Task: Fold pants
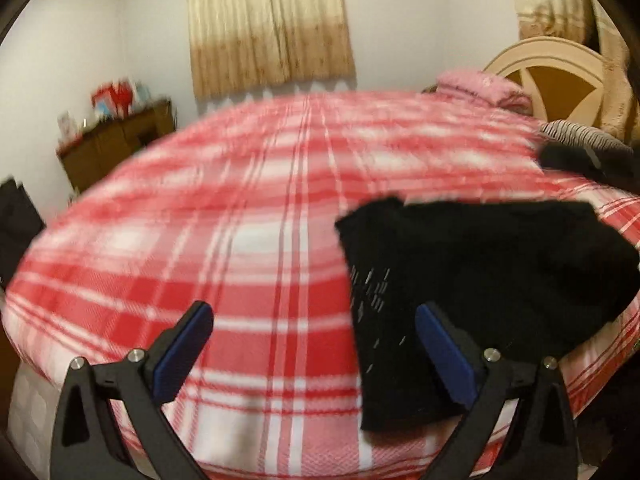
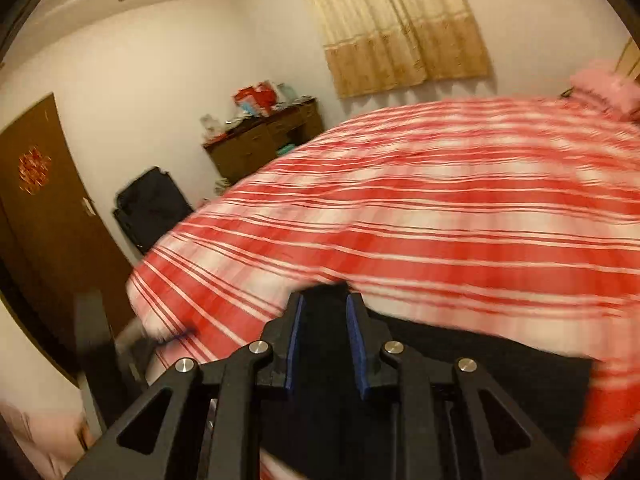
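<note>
Black pants [image 1: 472, 272] lie bunched on the red-and-white plaid bed [image 1: 248, 240], at the right of the left wrist view. My left gripper [image 1: 316, 320] is open and empty above the bed, its right finger [image 1: 444, 348] over the pants' near edge. In the right wrist view my right gripper [image 2: 324, 304] is shut on a fold of the black pants [image 2: 324, 340], which hang down between and below the fingers, above the bed [image 2: 440, 220]. Both views are blurred by motion.
A pink pillow [image 1: 480, 86] and a round headboard [image 1: 552, 76] are at the bed's far right. A striped dark bundle [image 1: 584, 148] lies at the right edge. A brown dresser [image 2: 264, 140], a black suitcase [image 2: 150, 204] and a brown door [image 2: 44, 216] stand left.
</note>
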A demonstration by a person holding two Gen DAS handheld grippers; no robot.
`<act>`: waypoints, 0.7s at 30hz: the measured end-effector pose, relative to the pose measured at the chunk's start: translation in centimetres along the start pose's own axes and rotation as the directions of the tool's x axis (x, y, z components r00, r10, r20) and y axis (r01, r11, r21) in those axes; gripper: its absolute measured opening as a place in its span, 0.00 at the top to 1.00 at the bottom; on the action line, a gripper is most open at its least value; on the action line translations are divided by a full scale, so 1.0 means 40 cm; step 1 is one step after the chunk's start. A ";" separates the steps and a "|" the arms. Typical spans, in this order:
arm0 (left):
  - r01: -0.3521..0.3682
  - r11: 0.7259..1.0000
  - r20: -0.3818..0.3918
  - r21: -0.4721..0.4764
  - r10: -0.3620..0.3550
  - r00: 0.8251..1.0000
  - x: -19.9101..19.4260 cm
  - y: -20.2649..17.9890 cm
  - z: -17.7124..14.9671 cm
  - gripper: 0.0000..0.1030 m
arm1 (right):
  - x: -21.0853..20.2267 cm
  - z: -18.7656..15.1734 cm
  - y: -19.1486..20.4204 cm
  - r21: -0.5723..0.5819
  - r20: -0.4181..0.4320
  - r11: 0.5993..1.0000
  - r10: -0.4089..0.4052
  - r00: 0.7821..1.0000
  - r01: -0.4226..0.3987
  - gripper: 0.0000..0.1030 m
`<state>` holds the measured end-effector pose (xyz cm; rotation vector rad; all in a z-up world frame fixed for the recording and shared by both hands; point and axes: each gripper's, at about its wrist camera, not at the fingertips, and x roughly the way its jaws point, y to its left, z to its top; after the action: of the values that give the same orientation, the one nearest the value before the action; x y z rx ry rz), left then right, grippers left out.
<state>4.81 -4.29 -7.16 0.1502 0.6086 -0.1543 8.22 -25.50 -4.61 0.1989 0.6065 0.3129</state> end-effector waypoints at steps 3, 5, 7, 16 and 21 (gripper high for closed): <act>0.046 0.998 0.061 0.034 -0.048 0.997 -0.026 -0.031 0.036 0.00 | -0.094 -0.063 -0.043 -0.009 -0.028 0.997 -0.077 0.997 0.077 0.77; 0.070 0.996 0.048 0.051 -0.073 0.996 -0.012 -0.060 0.046 0.00 | -0.122 -0.112 -0.072 -0.028 -0.060 0.990 -0.141 0.988 0.140 0.77; 0.087 0.995 0.003 0.051 -0.087 0.996 0.022 -0.083 0.048 0.00 | -0.140 -0.177 -0.110 0.002 -0.111 0.981 -0.191 0.975 0.193 0.77; 0.097 0.995 -0.182 -0.028 -0.100 0.978 0.084 -0.074 -0.002 0.00 | -0.228 -0.276 -0.209 0.269 -0.079 0.950 -0.140 0.987 0.156 0.77; 0.065 0.998 -0.132 0.020 -0.062 0.989 0.058 -0.094 0.006 0.00 | -0.234 -0.187 -0.134 0.182 0.051 0.974 -0.147 0.988 0.135 0.77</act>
<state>6.11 -8.25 -8.66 0.1655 0.7437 -0.2150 -2.21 -33.07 -7.15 0.3354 0.5822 0.1138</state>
